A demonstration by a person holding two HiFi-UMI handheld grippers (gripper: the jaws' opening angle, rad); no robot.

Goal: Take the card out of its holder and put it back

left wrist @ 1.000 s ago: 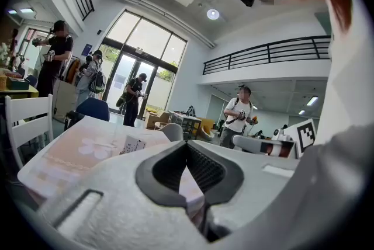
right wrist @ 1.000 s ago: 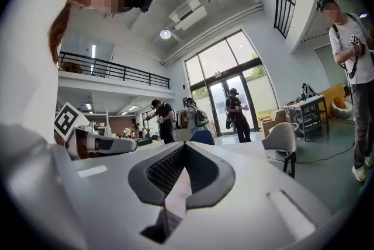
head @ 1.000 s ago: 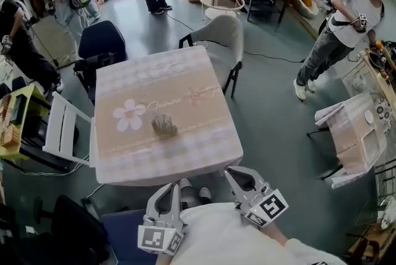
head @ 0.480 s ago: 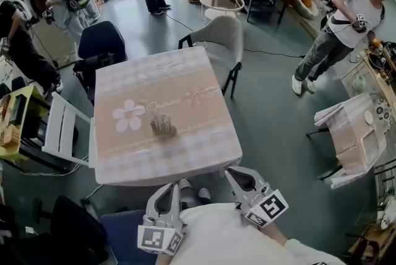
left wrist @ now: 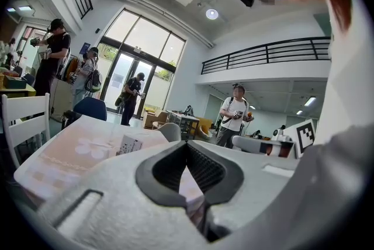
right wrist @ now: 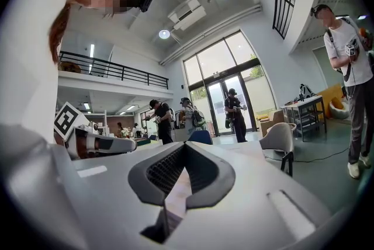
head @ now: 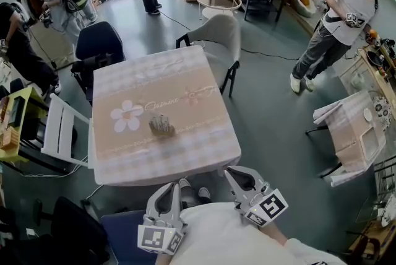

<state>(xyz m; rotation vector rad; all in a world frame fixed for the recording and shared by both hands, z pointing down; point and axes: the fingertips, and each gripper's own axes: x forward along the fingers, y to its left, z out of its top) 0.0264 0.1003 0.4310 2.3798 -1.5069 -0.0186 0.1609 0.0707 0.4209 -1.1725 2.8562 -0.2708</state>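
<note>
The holder [head: 161,127] stood near the middle of the desk [head: 185,155], on the checked cloth just right of its flower print, with the card [left wrist: 129,145] upright in it. Both claws were held well back from it, close to the person's body past the near edge. The left claw [head: 175,188] had its tips pressed together on nothing, as did the right claw [head: 229,173].
</note>
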